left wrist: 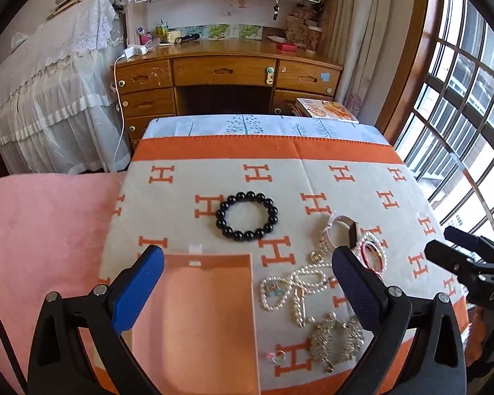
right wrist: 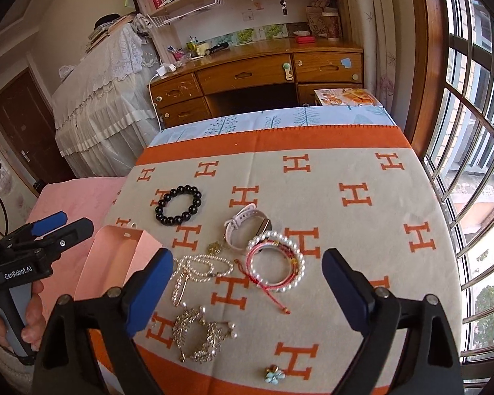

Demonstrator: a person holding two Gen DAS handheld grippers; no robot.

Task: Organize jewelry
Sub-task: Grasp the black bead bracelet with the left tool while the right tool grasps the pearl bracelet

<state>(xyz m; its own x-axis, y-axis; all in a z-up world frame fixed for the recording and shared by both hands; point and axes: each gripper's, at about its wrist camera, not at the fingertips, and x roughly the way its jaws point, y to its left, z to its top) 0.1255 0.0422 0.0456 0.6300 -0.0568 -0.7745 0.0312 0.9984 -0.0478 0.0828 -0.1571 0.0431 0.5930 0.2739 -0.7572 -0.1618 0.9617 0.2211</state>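
Jewelry lies on an orange-and-grey H-patterned cloth [right wrist: 345, 151]. A black bead bracelet [left wrist: 247, 195] [right wrist: 181, 191] lies apart at the far left. Nearer are a white-strapped watch [right wrist: 233, 230], a stack of pearl and red cord bracelets [right wrist: 273, 238] [left wrist: 375, 243], a pearl necklace [right wrist: 201, 265] [left wrist: 299, 279], a gold ornate piece [right wrist: 197, 335] [left wrist: 336, 339] and a small blue flower piece [right wrist: 275, 376]. A flat pink pouch [left wrist: 197, 312] [right wrist: 115, 256] lies at the cloth's left. My left gripper [left wrist: 247, 256] hangs open above the pouch. My right gripper [right wrist: 247, 256] is open above the bracelets, gripping nothing.
A wooden desk with drawers [left wrist: 224, 72] stands beyond the table, and a lace-covered piece of furniture [left wrist: 49, 92] to its left. A barred window [right wrist: 477, 131] runs along the right. A pink blanket [left wrist: 42, 230] lies left of the cloth. A magazine [left wrist: 326, 108] rests at the far edge.
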